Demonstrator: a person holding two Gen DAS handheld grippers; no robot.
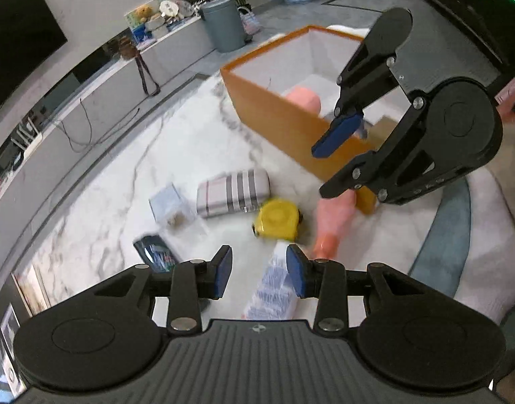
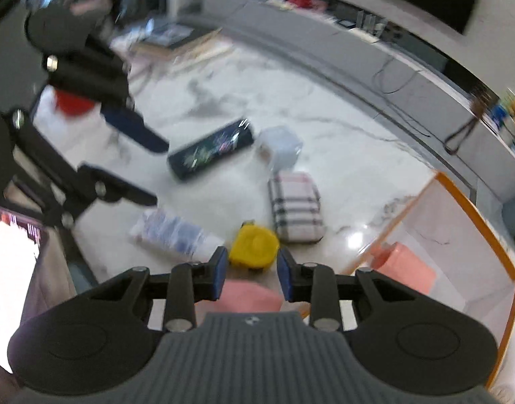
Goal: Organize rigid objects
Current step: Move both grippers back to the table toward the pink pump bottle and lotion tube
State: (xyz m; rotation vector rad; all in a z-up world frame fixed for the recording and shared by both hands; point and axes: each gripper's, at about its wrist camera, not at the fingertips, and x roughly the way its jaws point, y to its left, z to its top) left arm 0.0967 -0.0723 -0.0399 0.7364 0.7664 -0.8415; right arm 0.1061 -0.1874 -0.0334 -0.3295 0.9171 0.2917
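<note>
Orange-walled open box (image 1: 277, 111) with white inside, far right, holding pink object (image 1: 304, 99). Scattered on white marbled floor (image 1: 176, 148): yellow round tape measure (image 1: 277, 219), striped grey pouch (image 1: 232, 192), clear small box (image 1: 171, 203), dark patterned case (image 1: 154, 252), pink bottle (image 1: 333, 222).

Each camera rides just behind its own tool and looks forward and steeply down along the two fingers onto a marble floor (image 1: 129, 155). The left view has the left tool (image 1: 259, 271) at its bottom edge, with the right tool (image 1: 334, 165) reaching in from the upper right, in front of the orange box (image 1: 277, 114). The right view has the right tool (image 2: 252, 274) at its bottom edge, the left tool (image 2: 146, 171) entering from the left, and the box (image 2: 479, 208) on the right. Both views are near the floor and share the yellow tape (image 1: 277, 219) (image 2: 254, 245), striped case (image 1: 232, 193) (image 2: 296, 207), clear box (image 1: 171, 205) (image 2: 279, 146), dark case (image 1: 154, 252) (image 2: 212, 148) and the grey ledge (image 1: 99, 87) (image 2: 358, 43) beyond. The right view is blurred.
</note>
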